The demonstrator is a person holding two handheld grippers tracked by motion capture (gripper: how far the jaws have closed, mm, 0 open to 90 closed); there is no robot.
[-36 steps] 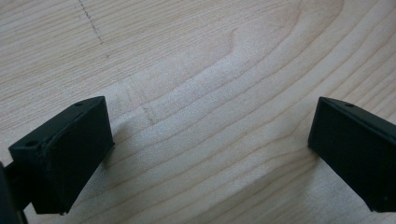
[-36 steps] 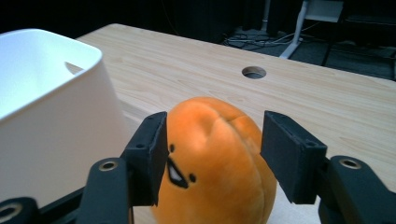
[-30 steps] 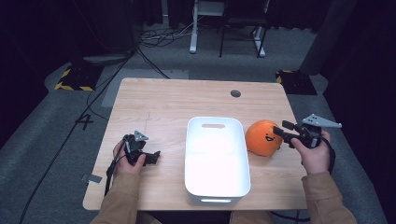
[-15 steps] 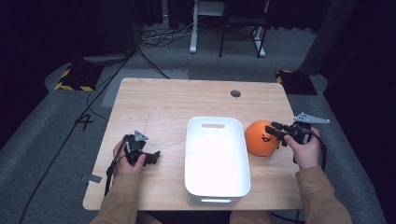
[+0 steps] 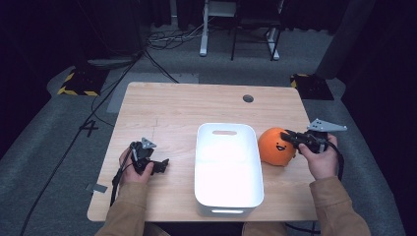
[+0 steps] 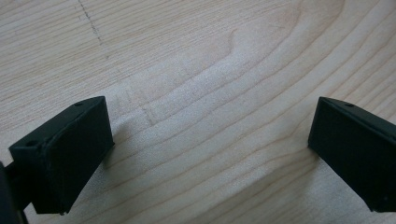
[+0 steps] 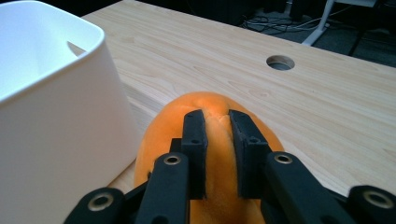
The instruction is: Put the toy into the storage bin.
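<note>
You're sitting in what looks like a lab or studio, not a home. Your light wooden table [image 5: 196, 105] stands alone on grey carpet [image 5: 44, 142], ringed by dark curtains [image 5: 344, 34]. Black cables [image 5: 147, 54] snake across the floor behind it. Yellow-and-black hazard tape [image 5: 74, 91] marks floor plates on both sides. Beyond, white desk legs [image 5: 202, 29] and a chair frame [image 5: 253, 34] stand in the gloom.

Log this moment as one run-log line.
right gripper: just closed, pinching orange plush toy | toy: on table, right of white bin | left gripper: open, over bare wood
</note>
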